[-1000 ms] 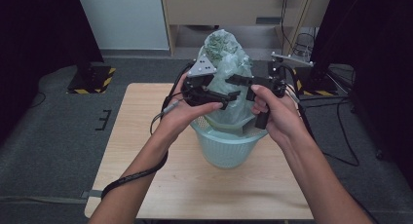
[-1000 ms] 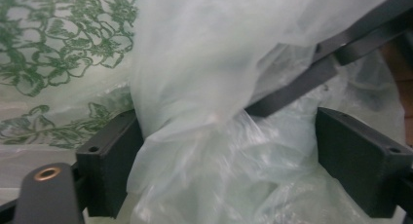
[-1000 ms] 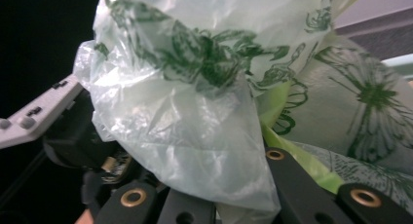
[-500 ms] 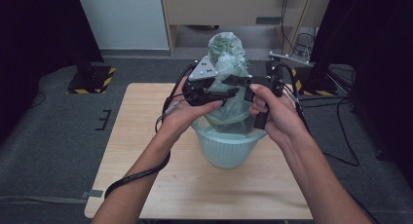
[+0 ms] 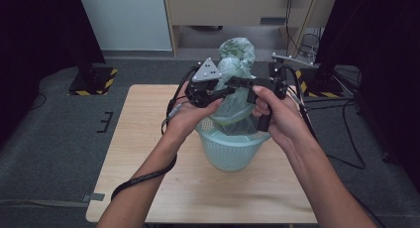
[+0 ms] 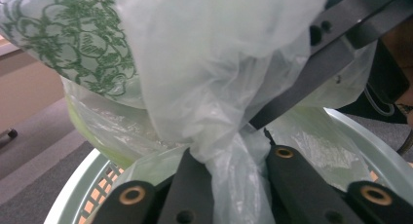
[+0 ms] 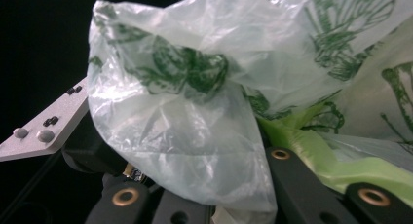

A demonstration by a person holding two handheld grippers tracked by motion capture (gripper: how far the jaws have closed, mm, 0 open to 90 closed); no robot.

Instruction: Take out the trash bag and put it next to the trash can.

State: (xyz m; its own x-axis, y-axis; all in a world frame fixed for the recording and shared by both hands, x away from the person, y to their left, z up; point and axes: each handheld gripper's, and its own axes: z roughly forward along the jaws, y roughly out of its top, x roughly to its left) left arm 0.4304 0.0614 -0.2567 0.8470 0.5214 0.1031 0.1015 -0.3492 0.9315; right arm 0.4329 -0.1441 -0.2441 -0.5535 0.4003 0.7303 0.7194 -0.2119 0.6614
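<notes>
Left gripper (image 5: 225, 91) jaws just pinched shut on thin crinkled translucent green-printed plastic bag (image 5: 236, 64) | right gripper (image 5: 236, 82) clamps film at 3 o'clock | bag in pale-green perforated plastic basket (image 5: 233, 151), base hidden | wooden table (image 5: 138, 139)

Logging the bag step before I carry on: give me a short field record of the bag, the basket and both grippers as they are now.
bag: pale green plastic bag, gathered up above the basket, lower part inside it
basket: light green mesh basket, upright on the wooden table
left gripper: jaws have just closed, pinching bunched bag film
right gripper: shut on bag film
contents: something yellow-green in the bag, unclear what
</notes>
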